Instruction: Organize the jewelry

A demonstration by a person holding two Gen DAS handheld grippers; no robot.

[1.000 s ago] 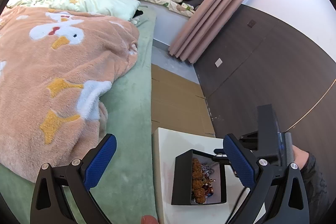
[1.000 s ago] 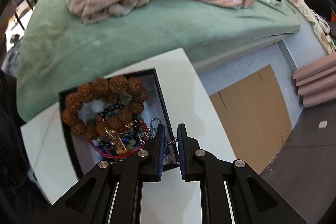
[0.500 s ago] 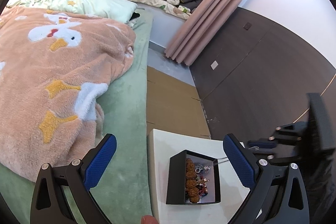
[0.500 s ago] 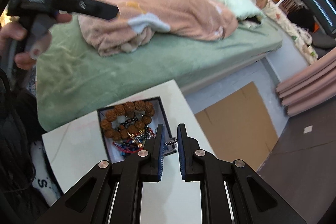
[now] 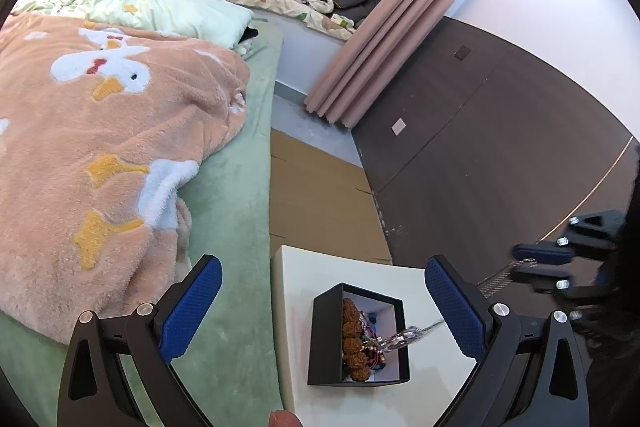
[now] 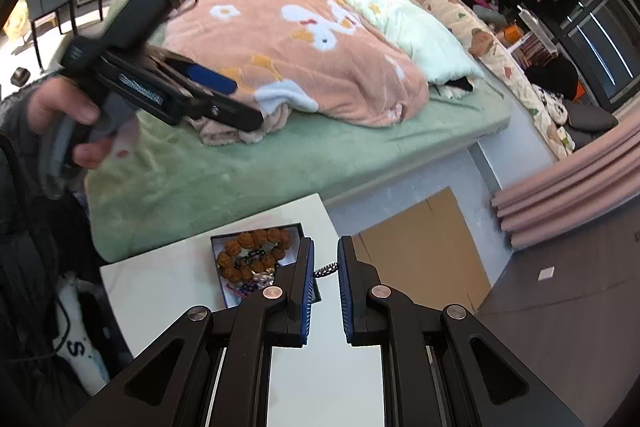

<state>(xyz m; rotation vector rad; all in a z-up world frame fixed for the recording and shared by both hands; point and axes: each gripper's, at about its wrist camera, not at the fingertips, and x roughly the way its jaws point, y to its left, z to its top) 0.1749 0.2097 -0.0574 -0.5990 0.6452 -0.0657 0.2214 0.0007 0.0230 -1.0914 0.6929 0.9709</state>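
A black jewelry box (image 5: 324, 343) stands open on a small white table (image 5: 304, 275). It holds a brown bead bracelet (image 5: 352, 335) and several tangled pieces. My right gripper (image 6: 325, 269) is shut on a silver chain (image 6: 325, 270) and holds it high above the box (image 6: 224, 287). The chain (image 5: 416, 331) stretches taut from the box up toward the right gripper (image 5: 536, 263). My left gripper (image 5: 320, 307) is open and empty, high above the table's near side. It also shows in the right wrist view (image 6: 212, 79).
A bed with a green sheet (image 5: 236, 227) and a peach duck blanket (image 5: 100, 131) lies left of the table. Flat cardboard (image 5: 320, 203) covers the floor beyond it. Pink curtains (image 5: 384, 39) and a dark wall (image 5: 480, 147) stand at the right.
My right gripper has risen well above the box, pulling the chain up and out with it. My left gripper has also lifted away, so the box looks smaller.
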